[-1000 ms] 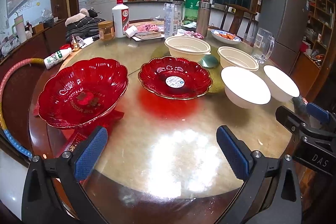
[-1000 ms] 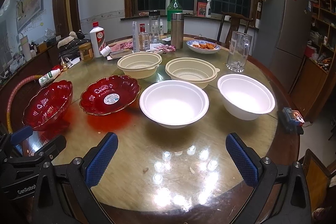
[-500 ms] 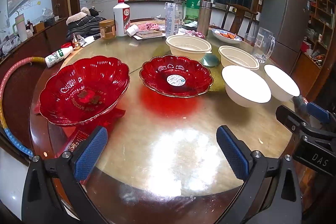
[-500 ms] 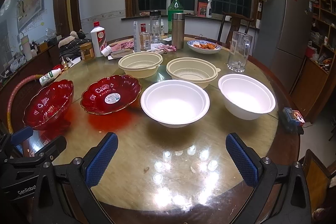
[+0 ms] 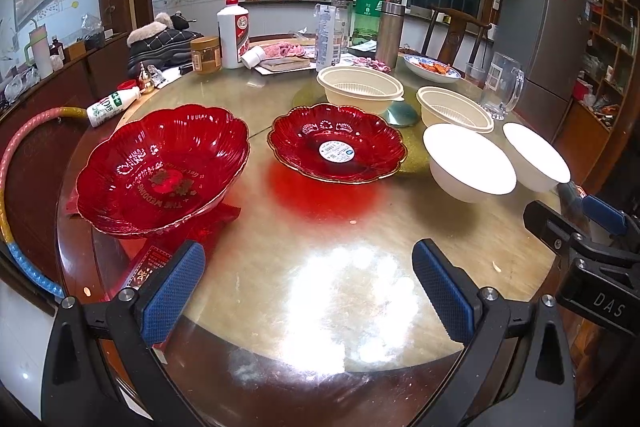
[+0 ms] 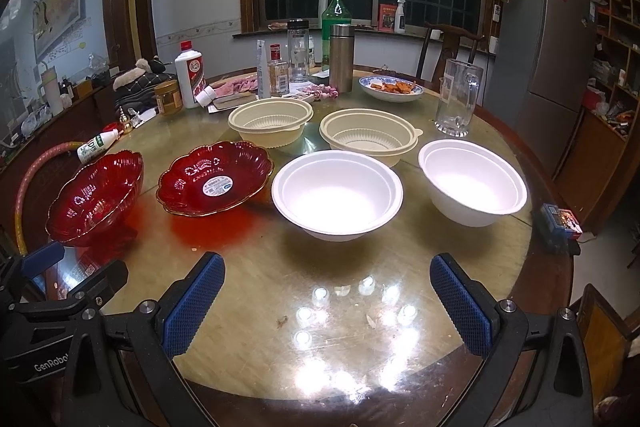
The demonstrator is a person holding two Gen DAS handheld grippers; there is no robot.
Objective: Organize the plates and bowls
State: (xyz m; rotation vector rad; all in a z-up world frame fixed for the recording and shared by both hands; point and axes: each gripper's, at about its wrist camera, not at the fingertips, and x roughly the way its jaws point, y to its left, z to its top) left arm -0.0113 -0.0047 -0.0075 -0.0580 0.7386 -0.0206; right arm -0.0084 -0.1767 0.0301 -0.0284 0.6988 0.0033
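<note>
While both grippers [image 5: 308,279] [image 6: 328,291] gape (empty), red plates [image 5: 336,143], white bowls [image 6: 336,195], possibly foam

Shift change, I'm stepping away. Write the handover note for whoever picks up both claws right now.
Left claw: open, empty, above the near table edge.
Right claw: open, empty, likewise.
On the round table: two red plates at left, two cream bowls behind, two white bowls at right. All stand apart.
Done: nothing stacked.
Left: probably nest like with like.
</note>
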